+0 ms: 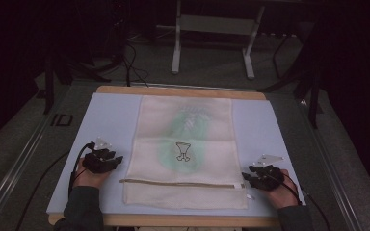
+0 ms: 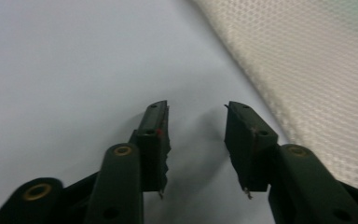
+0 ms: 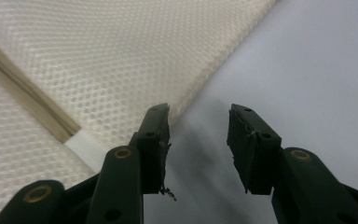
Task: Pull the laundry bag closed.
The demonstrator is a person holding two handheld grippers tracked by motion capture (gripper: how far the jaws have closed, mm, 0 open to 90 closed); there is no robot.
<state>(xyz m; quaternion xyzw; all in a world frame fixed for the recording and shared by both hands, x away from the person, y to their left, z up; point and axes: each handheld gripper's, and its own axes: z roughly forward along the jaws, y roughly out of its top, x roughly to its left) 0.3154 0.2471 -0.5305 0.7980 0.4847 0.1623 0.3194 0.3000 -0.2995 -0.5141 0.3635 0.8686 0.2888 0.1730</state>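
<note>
A cream mesh bag (image 1: 185, 149) lies flat on the pale blue mat (image 1: 111, 120), with a green item and a small black drawing showing through it and a zipper (image 1: 178, 183) running across near its front end. My left gripper (image 1: 118, 160) rests on the mat just left of the bag, open, nothing between its jaws. Its own view has the mesh bag (image 2: 317, 79) at the upper right. My right gripper (image 1: 245, 178) sits open at the bag's right edge by the zipper's end. In its view the mesh bag (image 3: 98, 60), zipper (image 3: 23, 88) and a white tab (image 3: 86, 147) lie left.
The mat covers a wooden table (image 1: 183, 91) whose far and near edges show. Beyond it stands a white metal frame (image 1: 212, 38) on a dark floor with cables (image 1: 130, 62). Bare mat lies on both sides of the bag.
</note>
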